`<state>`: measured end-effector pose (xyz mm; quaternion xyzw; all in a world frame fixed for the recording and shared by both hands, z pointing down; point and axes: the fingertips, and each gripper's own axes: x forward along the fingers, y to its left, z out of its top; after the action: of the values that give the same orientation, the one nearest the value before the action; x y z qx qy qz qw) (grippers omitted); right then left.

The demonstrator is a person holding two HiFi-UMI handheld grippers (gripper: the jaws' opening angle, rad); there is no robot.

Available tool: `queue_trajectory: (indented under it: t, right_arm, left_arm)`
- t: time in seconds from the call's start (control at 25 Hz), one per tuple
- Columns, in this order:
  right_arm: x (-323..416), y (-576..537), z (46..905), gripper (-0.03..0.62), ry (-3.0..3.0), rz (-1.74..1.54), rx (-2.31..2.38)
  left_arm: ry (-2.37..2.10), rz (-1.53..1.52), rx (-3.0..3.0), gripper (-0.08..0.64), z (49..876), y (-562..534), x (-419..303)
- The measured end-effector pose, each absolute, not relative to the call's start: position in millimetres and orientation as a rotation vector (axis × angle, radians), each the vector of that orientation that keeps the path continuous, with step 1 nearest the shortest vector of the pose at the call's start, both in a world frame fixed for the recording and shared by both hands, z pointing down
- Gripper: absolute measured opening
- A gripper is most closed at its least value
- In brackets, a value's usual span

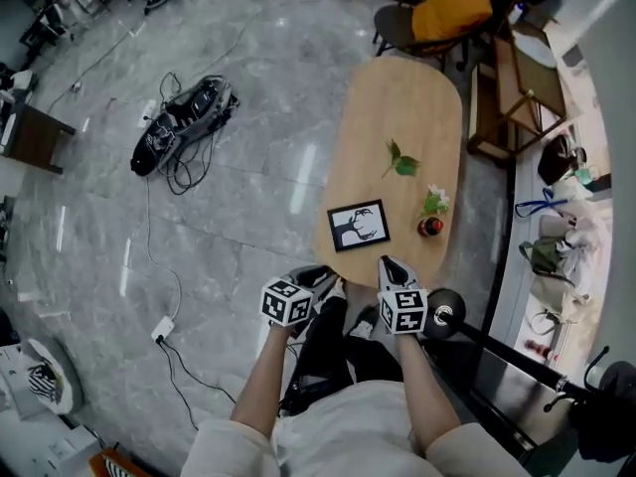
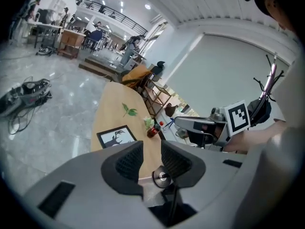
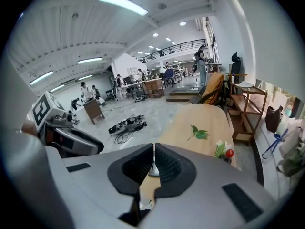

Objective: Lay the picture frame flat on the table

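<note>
Standing on the shiny grey floor (image 1: pixel 99 217), the long wooden counter (image 1: pixel 397 107) holds a few small things. Both grippers hang just off its near end, close to the person. The left gripper (image 1: pixel 316 279) has its fingers (image 2: pixel 128 163) apart with nothing between them. The right gripper (image 1: pixel 389 265) has its fingers (image 3: pixel 167 168) pressed together, holding nothing. The picture frame (image 1: pixel 358 226) lies flat on the counter near that end. A little bunch of flowers (image 1: pixel 431 217) sits beside it, and a green leaf (image 1: pixel 400 162) lies farther along.

Head view overhead, others facing table (image 1: pixel 397 97)
</note>
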<state>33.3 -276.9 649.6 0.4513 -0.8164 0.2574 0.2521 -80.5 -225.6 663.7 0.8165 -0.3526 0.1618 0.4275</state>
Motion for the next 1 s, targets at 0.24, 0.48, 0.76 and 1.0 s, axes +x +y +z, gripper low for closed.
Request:
queue_trajectory:
  t: [0.24,0.48,0.76,1.0]
  right_arm:
    - [29.6,-228.0,588.2,0.035,-2.310,0.630,1.161]
    - [20.0,-193.2,575.2,0.035,-2.362,0.537,1.122]
    - [46.7,-171.4,556.9,0.035,-2.398,0.553,1.011]
    - [59.9,-170.1,551.2,0.035,-2.399,0.591,1.019]
  left_arm:
    - [-1.016,0.552,2.124,0.126,607.5,-191.2,-78.8]
    - [-1.127,0.579,2.205,0.122,577.4,-189.6,-76.5]
    - [-1.232,0.685,2.209,0.106,550.8,-183.8,-28.0]
    - [-1.202,0.722,2.202,0.106,560.1,-171.2,-0.4]
